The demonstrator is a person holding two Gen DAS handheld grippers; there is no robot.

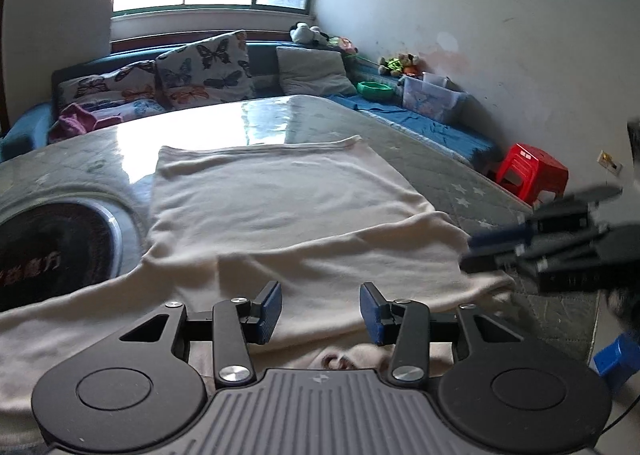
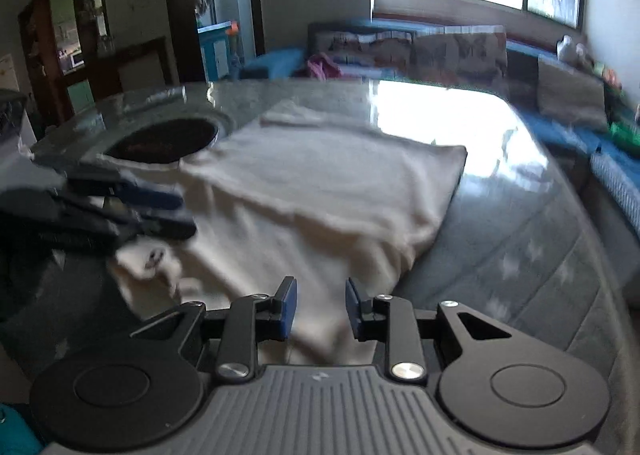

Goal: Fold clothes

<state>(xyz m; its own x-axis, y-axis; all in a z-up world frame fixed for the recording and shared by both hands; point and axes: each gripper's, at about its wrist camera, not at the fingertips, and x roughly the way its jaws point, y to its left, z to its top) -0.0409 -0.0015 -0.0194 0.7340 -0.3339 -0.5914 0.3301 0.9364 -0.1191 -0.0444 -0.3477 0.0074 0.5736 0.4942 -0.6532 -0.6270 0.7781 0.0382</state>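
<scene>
A cream garment point(image 1: 280, 191) lies spread on the glass-topped table point(image 1: 460, 183), with its near part folded over and a sleeve trailing left. At the garment's near edge my left gripper point(image 1: 320, 311) hovers open, its blue pads apart and cloth showing below the gap. In the right wrist view the same garment point(image 2: 320, 183) covers the table point(image 2: 520, 235). My right gripper point(image 2: 320, 309) is open over the garment's near right corner, gripping nothing. It shows blurred at the right of the left wrist view point(image 1: 470, 255). The left gripper point(image 2: 186, 215) shows blurred at the left near a collar label.
A black round inset point(image 1: 48, 251) sits in the table to the left of the garment. Behind the table is a sofa with butterfly cushions point(image 1: 200, 71) and a pink cloth point(image 1: 76, 121). A red stool point(image 1: 532, 171) and a clear plastic box point(image 1: 432, 97) stand on the right.
</scene>
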